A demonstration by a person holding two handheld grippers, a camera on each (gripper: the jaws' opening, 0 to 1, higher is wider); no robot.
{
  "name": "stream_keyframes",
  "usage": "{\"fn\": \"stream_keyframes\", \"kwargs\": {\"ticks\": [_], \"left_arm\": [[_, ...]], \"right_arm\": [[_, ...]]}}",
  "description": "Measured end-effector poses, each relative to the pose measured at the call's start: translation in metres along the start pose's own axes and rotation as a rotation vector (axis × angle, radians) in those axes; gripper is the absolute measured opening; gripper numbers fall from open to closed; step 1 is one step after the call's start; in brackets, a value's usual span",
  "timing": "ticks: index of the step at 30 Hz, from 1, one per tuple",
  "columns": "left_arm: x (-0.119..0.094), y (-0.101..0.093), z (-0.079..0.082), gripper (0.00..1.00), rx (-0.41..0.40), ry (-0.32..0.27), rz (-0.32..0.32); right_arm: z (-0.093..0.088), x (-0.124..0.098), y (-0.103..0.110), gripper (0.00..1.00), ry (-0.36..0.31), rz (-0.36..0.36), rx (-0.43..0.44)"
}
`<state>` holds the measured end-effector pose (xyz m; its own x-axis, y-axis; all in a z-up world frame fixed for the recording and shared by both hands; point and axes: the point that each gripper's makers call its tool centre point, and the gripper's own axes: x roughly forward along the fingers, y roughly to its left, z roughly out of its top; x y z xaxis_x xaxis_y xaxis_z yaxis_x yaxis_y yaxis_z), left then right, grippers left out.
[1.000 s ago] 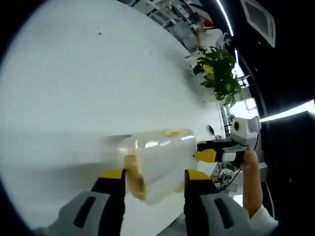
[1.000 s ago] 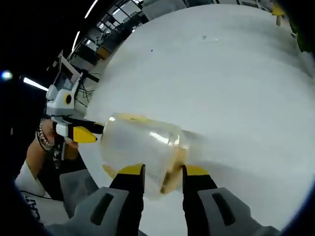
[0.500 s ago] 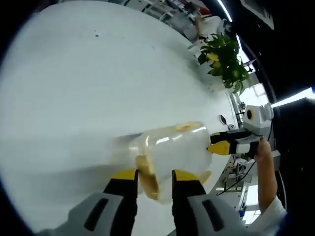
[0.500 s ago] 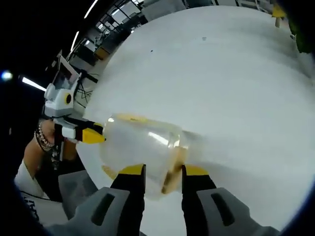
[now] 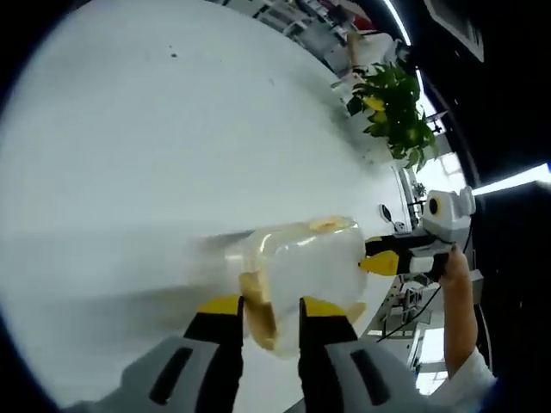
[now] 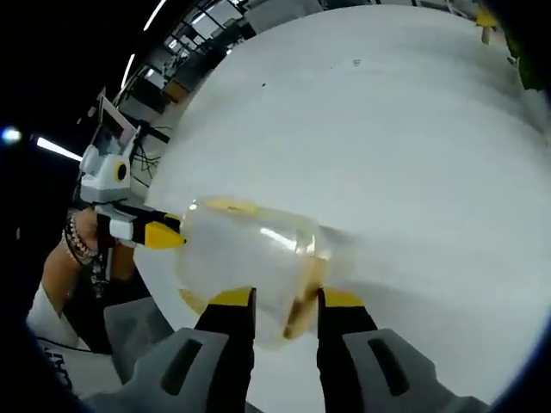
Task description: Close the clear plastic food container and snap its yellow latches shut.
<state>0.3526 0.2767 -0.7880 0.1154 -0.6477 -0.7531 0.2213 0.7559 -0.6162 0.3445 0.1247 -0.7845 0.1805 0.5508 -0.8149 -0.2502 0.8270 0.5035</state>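
A clear plastic container lies on its side on the white table, lid on, with yellow latches at its ends. My left gripper is shut on the near end, a yellow latch pinched between the jaws. The right gripper touches the far end in this view. In the right gripper view the container runs left to right, and my right gripper is shut on its near end over a yellow latch. The left gripper meets the opposite end.
A green potted plant stands past the table's far edge. A person's hand holds the right gripper, and a wrist with a bracelet shows behind the left one. Office furniture lies beyond the table.
The left gripper's jaws have drawn in from a wide gap to a narrow one on the container's end. The right gripper's hold looks the same.
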Motion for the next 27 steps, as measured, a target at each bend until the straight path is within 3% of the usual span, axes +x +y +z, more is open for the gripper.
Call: {"fn": "stream_keyframes", "kwargs": {"ticks": [1,4,15,16,17,27], "left_arm": [[-0.002,-0.001,-0.001,0.16,-0.039,0.007,-0.003],[-0.006,-0.004,0.001,0.16,-0.036,-0.004,-0.032],[-0.008,-0.007,-0.001,0.17,-0.031,0.0,-0.031],[-0.007,-0.006,-0.002,0.17,-0.036,0.003,-0.024],[-0.006,-0.005,-0.002,0.17,-0.026,0.002,-0.026],[0.0,-0.002,-0.003,0.17,-0.02,0.004,-0.027]], "right_arm": [[0.001,-0.001,0.0,0.24,-0.001,0.008,-0.009],[-0.001,-0.006,-0.003,0.24,-0.003,0.001,0.003],[-0.003,-0.002,0.0,0.19,-0.008,0.028,0.053],[-0.01,0.0,0.013,0.2,0.025,0.115,0.088],[-0.006,0.0,-0.001,0.19,-0.011,0.069,0.088],[-0.008,0.003,0.004,0.21,-0.004,0.059,0.067]]}}
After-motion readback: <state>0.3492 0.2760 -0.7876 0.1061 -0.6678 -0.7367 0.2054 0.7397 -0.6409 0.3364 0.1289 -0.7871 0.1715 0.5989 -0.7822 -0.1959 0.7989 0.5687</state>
